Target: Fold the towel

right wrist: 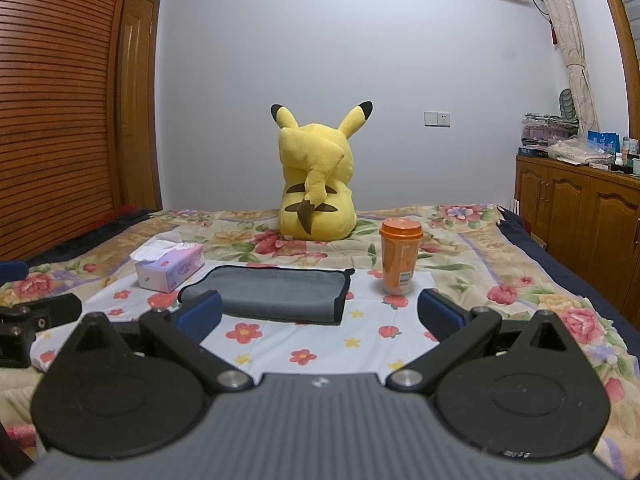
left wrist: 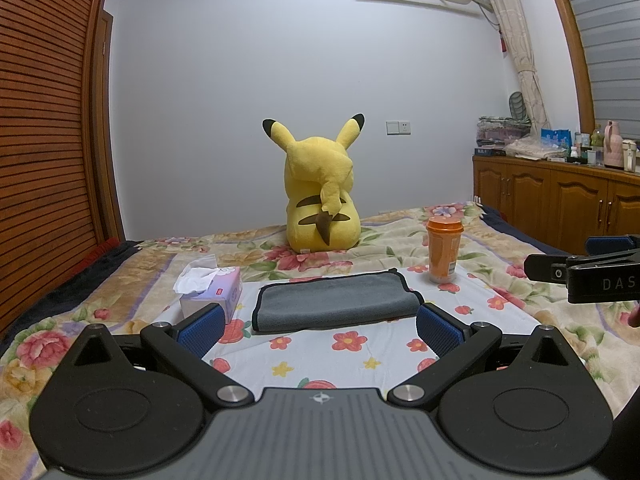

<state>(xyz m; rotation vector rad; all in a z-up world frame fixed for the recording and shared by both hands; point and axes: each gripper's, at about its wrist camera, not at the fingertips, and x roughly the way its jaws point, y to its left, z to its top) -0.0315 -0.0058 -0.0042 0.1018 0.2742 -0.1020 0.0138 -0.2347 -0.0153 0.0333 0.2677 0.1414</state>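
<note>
Both our grippers, left gripper [left wrist: 318, 326] and right gripper [right wrist: 320, 314], hover wide open and empty just short of the grey towel [left wrist: 336, 300], which lies folded flat on the floral sheet [left wrist: 320, 360]. We see a tissue box [left wrist: 212, 290] left of it, an orange cup [left wrist: 444, 250] right, and a yellow plush [left wrist: 320, 188] beyond.

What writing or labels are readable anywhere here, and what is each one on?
"DAS", cut off by the picture's edge: on the right gripper.
Tissue box: lettering too blurred to read.
Orange cup: label print and barcode too small to read.
Blue bag on the cabinet: print unreadable.
</note>
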